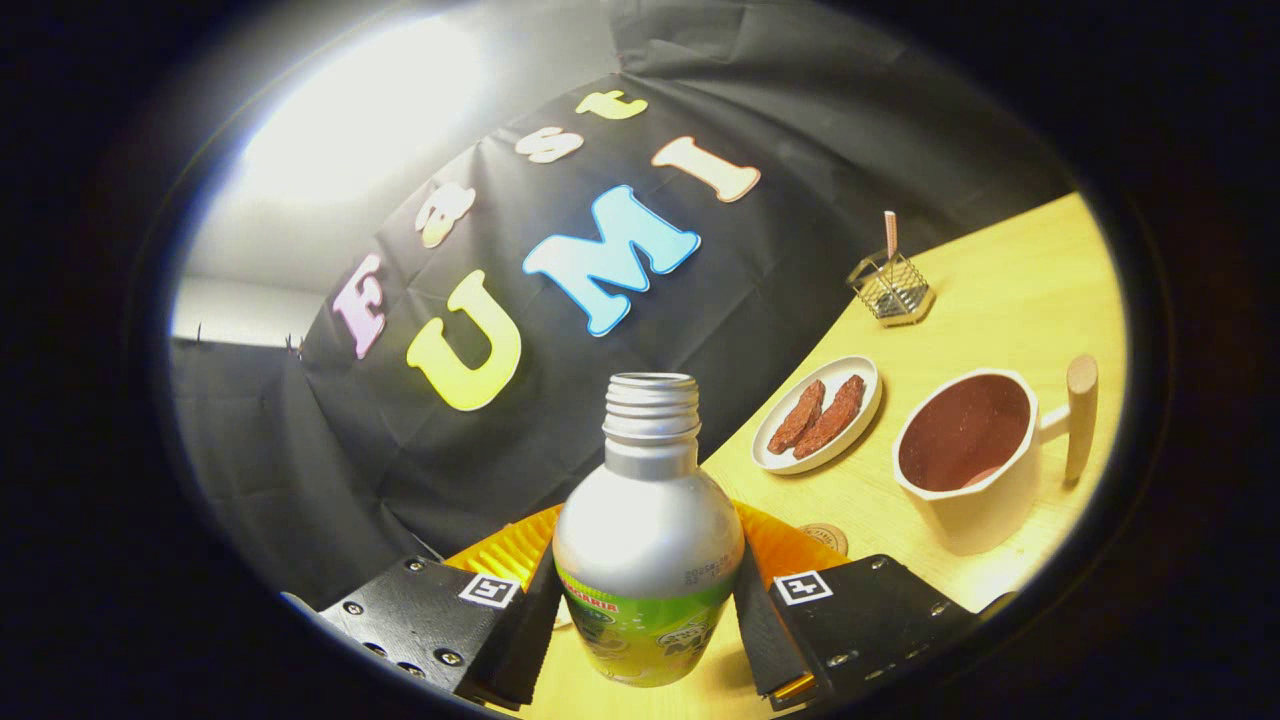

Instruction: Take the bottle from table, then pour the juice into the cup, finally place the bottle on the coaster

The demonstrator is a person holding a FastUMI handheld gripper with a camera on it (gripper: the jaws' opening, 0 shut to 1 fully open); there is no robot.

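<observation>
Bottle (648,560) pinched by gripper (648,620); one cup (975,470), two snacks (820,415) beyond.

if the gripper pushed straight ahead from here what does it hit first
Nothing new between: the bottle is already clamped in the gripper. Beyond it, probably the booth's black cloth wall; depth is unclear.

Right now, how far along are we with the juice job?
Done: the gripper is shut on the bottle, uncapped and tilted. In hand: carrying it toward the cup, beyond the fingers beside the snack plate. Left: pouring, since I cannot confirm juice in the cup, then setting the bottle on the coaster.
</observation>
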